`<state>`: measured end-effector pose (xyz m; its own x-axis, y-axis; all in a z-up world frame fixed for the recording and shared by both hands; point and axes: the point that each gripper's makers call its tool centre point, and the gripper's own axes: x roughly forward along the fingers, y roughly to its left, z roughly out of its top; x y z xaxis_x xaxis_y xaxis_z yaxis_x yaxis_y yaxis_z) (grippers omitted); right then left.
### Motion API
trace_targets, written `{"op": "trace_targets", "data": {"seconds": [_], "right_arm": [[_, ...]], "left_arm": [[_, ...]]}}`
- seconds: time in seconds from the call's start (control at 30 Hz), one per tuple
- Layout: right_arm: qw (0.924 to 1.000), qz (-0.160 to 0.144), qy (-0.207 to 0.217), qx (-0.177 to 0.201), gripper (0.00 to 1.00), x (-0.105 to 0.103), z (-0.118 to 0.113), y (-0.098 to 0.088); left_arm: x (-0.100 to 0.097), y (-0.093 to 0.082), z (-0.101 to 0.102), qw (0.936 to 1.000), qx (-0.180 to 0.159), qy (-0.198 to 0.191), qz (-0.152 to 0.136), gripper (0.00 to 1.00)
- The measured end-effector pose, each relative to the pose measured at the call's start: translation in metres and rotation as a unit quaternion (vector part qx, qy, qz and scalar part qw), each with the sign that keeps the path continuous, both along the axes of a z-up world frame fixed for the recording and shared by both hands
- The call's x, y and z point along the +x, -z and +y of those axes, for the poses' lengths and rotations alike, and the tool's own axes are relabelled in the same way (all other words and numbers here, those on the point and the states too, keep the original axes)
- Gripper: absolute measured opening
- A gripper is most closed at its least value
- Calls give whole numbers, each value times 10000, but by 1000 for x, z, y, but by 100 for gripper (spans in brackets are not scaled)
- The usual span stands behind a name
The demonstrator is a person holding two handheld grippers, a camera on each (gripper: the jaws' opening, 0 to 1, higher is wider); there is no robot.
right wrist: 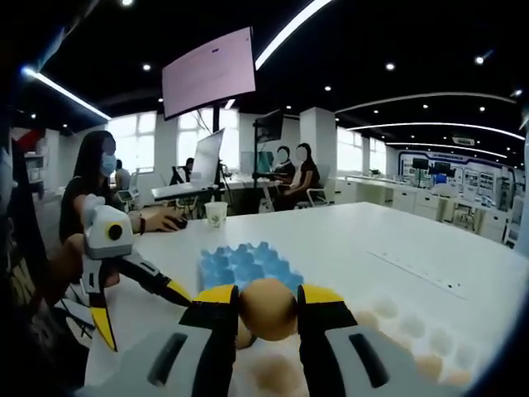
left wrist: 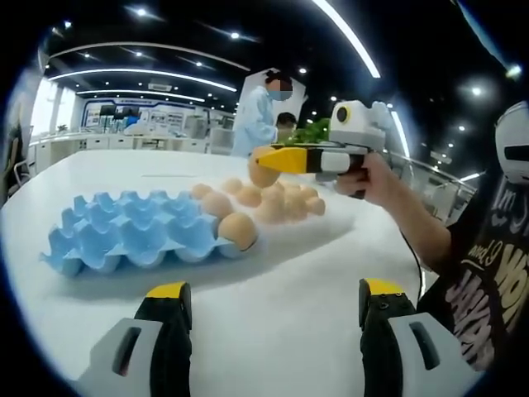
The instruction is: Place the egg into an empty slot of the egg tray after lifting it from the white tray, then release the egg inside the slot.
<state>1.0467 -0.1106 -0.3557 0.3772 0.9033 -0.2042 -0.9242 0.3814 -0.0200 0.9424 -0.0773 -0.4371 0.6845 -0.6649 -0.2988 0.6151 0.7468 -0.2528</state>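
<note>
The egg (right wrist: pixel 269 308) is pinched between the yellow-tipped jaws of the right gripper (right wrist: pixel 269 313), lifted clear above the white tray (right wrist: pixel 413 339) and the brown eggs (left wrist: pixel 285 201) lying on it. Ahead of these jaws sits the blue egg tray (right wrist: pixel 245 266), which holds two eggs (left wrist: pixel 229 219) at its near edge in the left gripper view. The left gripper (left wrist: pixel 273 299) hovers over the white table (left wrist: pixel 281 331) with its jaws spread apart, gripping nothing, the blue egg tray ahead and to its left.
</note>
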Motion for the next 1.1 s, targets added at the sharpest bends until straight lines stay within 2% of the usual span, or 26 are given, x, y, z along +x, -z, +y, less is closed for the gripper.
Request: {"op": "trace_targets", "data": {"seconds": [0.43,1.1], "right_arm": [[9998,84,-183,-36,29,-5,21,8],[9970,280,-684,-212,29,-22,66,28]], "left_arm": [[2,1,6,10000,-51,-56,10,84],[1,0,8,9999,-65,-89,16,84]]}}
